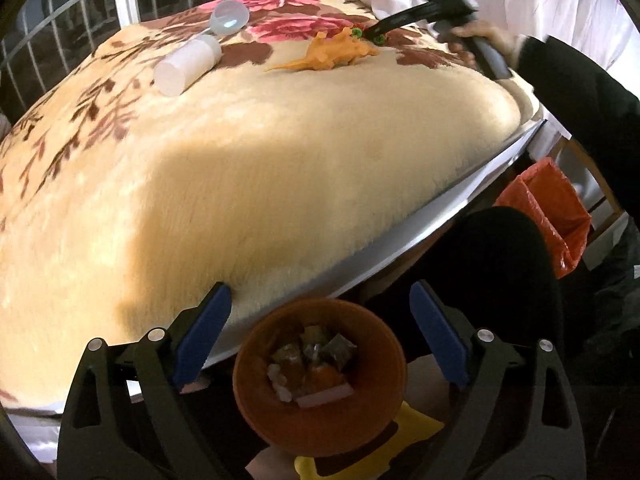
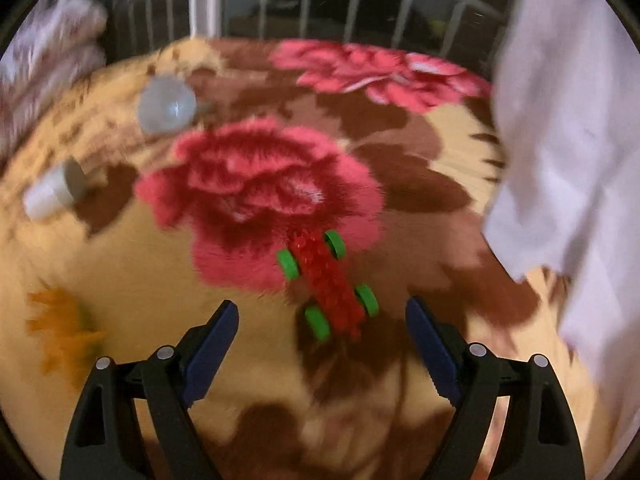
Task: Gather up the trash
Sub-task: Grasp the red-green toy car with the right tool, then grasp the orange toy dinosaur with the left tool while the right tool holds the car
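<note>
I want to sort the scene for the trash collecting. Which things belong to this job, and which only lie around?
Job:
- orange bin
- red toy car
- orange dinosaur
- white bottle
- clear cap
- left tongs, right tongs, both open

Lying about:
- floral blanket
- orange bag
- white cloth

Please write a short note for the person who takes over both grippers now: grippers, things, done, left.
Left gripper: open, empty, above the orange bin beside the bed.
Right gripper: open, empty, above the toy car on the blanket; the car is not gripped.
Also on the blanket: orange dinosaur, white bottle, clear cap.
Done: the bin already holds some scraps.
Left: probably the car first, then the other three things, if they count as trash.
</note>
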`<state>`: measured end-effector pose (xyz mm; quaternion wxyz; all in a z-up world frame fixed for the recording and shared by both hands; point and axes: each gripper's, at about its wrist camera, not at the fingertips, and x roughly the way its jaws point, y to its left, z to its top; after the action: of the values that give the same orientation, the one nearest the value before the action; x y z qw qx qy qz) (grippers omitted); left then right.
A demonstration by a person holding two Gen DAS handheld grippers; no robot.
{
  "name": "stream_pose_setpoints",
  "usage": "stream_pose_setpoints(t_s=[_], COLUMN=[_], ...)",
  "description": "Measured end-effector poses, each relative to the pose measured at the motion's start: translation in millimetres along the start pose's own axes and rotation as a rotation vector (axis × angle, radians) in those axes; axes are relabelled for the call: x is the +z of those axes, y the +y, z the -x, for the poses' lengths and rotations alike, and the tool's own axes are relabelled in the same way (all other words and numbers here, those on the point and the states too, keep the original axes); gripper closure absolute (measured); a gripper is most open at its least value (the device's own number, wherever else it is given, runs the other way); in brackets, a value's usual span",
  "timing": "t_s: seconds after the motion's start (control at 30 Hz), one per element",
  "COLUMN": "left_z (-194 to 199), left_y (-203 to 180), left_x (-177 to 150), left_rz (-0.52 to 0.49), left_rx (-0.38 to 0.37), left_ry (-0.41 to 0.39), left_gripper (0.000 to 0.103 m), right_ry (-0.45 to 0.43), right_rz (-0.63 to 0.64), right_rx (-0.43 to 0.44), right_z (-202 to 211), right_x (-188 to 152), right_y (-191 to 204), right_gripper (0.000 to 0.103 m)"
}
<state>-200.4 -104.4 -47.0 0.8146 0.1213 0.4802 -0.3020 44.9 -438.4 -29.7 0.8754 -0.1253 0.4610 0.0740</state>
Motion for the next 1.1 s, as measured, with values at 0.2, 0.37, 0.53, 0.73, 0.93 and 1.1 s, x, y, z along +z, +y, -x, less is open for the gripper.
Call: stream_pose_setpoints(t_s=[0.2,0.37,0.53,0.73,0.93,1.1], left_z=[-8,-4,21,46,-16,-75], left_y=[5,14,9,-17,0,14], left_x=[18,22,14,53,142,192], left_rz=[0.023,0.079,0.073,-0.093,-0.276,-0.370], left_rx=[-0.024,-0.083,-0.081,-0.089,-0.058,-0.043], left_ry=[0.043,0.076,0.043,-0.104,-0.121,-0.078], left_gripper=[0.014,0.014,0.014,0.012,0.012,0.012], right_ry=[0.074,0.053,-0.055,-0.199,-0.290,-0.317], right_rz=[-0.010,-0.068,-0.182,-0.304,-0.401,-0.430], right_rx=[0.074,0.109,0.132,0.174,0.225,0.167], right_z=[-38,-17,29,103,153,170], right_x=[14,-3,-29,-87,-158,-195], right_y=[-3,0,3,29,68,90], right_gripper=[0.058,0.066,0.066,0.066,0.066,0.066])
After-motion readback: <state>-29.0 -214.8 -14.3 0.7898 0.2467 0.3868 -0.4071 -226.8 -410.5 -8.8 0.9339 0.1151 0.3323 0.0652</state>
